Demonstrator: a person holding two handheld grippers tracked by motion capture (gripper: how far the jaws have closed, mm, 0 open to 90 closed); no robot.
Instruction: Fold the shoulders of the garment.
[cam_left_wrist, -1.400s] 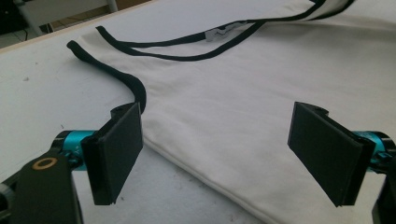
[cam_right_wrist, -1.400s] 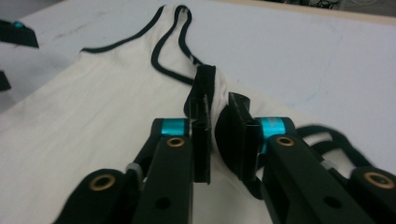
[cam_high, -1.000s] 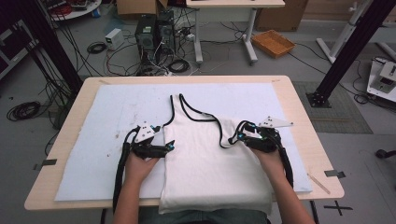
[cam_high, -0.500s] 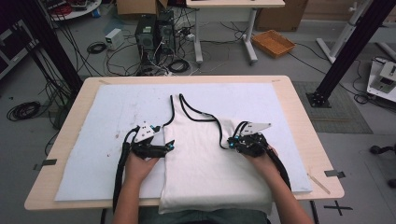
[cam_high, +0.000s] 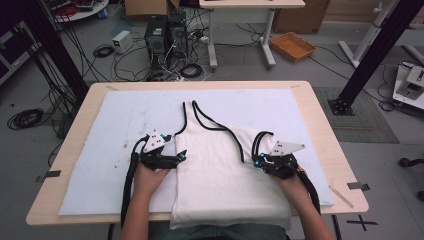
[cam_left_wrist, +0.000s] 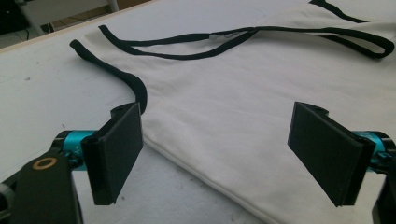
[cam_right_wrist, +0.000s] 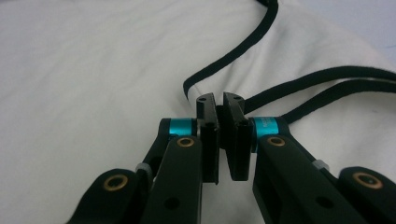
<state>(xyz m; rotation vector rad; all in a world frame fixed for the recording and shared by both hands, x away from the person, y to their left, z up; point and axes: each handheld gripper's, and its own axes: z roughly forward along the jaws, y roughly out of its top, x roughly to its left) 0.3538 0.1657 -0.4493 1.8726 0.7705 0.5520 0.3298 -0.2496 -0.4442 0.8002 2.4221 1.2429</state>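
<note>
High view: white tank top (cam_high: 220, 170) lies lengthwise, straps away; left gripper (cam_high: 181, 156) spread at its left edge, right gripper (cam_high: 256, 161) pressed together, apparently pinching its right armhole.

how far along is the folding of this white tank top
Early. Done: the tank top lies flat on the white mat. In hand: the right claw has shut at its armhole edge; the left claw stands open over the other side edge. No fold shows yet.
</note>
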